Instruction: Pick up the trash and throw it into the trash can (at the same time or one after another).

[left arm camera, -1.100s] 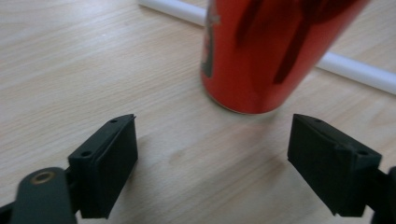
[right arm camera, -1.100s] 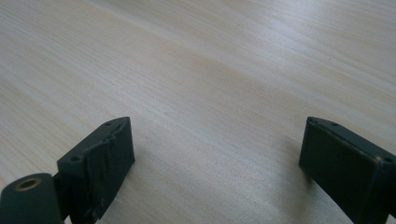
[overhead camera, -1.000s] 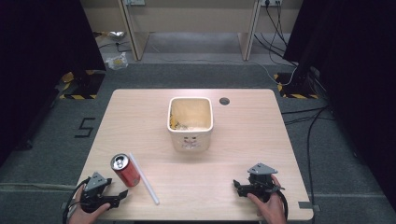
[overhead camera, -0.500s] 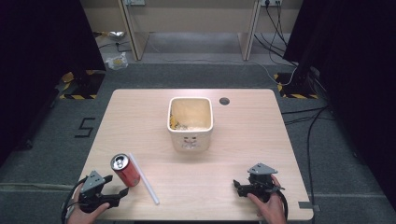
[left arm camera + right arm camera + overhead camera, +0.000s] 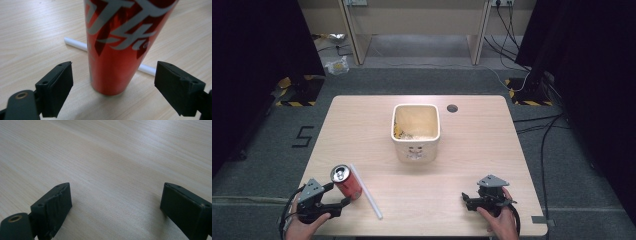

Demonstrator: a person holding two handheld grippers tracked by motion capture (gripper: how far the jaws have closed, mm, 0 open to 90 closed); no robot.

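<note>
At the left, the left claw [image 5: 343, 196] sits low at the near edge of the table [image 5: 482, 145], held in a hand [image 5: 304, 225] that comes in from below. Its jaws stand wide apart, one on each side of the can [image 5: 346, 181], and neither one touches it. In the left gripper view the can [image 5: 117, 45] rises straight up between the two black jaws, a clear gap of bare wood showing on either side of its base. The can is red with silver lettering, upright, its top closed with the pull tab in place as seen from above.

Just past the can from the claw lies a white straw [image 5: 75, 44], flat on the wood; the can hides its middle, and it comes out again on the other side. From above, the straw [image 5: 366, 191] runs slantwise beside the can, on the side away from the left hand, very close to the can's foot.

Farther off, ahead of both claws and near the middle of the table, stands a cream square tub [image 5: 416, 131], open at the top, with some yellowish scraps inside.

At the right, the right claw [image 5: 468, 201] rests near the table's front edge, well apart from the can. Its jaws are spread wide over bare wood [image 5: 120, 165], nothing between them.
</note>
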